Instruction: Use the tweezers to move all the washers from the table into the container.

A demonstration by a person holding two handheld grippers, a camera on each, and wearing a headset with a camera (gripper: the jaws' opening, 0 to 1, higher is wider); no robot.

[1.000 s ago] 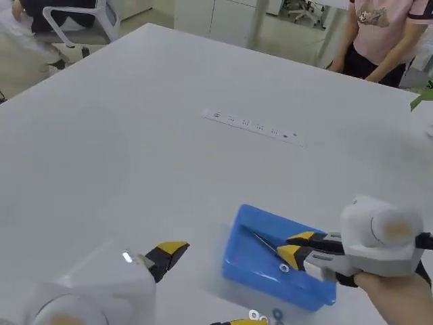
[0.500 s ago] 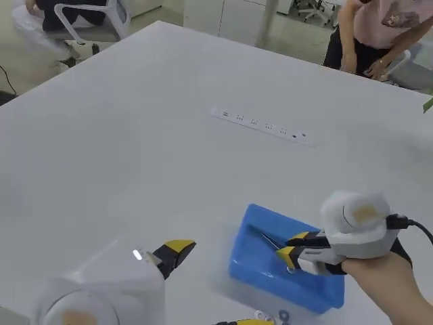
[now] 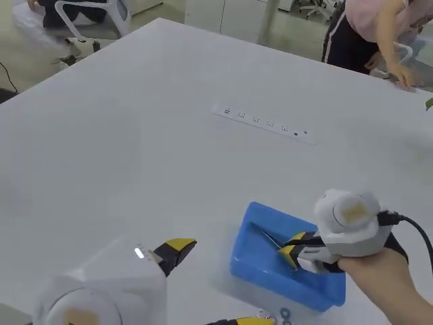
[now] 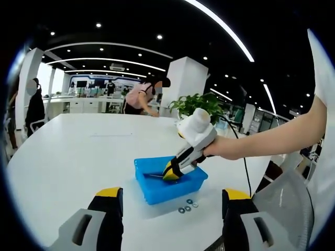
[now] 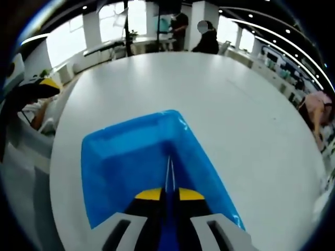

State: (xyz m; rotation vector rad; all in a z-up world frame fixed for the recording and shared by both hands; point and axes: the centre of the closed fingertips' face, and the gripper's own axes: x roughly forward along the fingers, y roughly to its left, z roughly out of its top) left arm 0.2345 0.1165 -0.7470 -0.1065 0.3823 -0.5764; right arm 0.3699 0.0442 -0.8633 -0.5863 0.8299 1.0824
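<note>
Sam: What moved since a moment ago?

Lou: Very little. Over at the far edge, the person in pink (image 3: 369,34) has bent lower and reaches off to the right. Both grippers have stayed about where they were.

Sam: How much room is there?

Lou: Lots. The white table (image 3: 135,135) spreads wide to the left and to the far side. A flat socket strip (image 3: 264,124) is set in it, well apart from the work. At the near left the left gripper (image 3: 215,283) hangs low. Its jaws are spread wide with nothing between them.

Sam: And the box?

Lou: The blue container (image 3: 267,279) sits near the edge where the person with the grippers is. It is a low tray with an open top. A washer showed inside it a moment ago. Now the right gripper (image 3: 289,249) covers that spot, so I cannot tell what is in it. A few small washers (image 4: 187,207) lie on the table just beside its near wall, between that wall and the table's edge.

Sam: Where are the tweezers?

Lou: The tweezers (image 3: 272,240) are pinched in the right gripper. Its jaws are pressed together on their back end. A hand (image 3: 385,288) holds that gripper from the right, over the container.

Sam: Which way do they point?

Lou: In the head view their long thin shape runs up and to the left. The tips aim at the far left corner of the container, down inside its walls. In the right gripper view they go straight ahead between the jaws. I cannot tell if the tips touch the floor of the tray.
</note>
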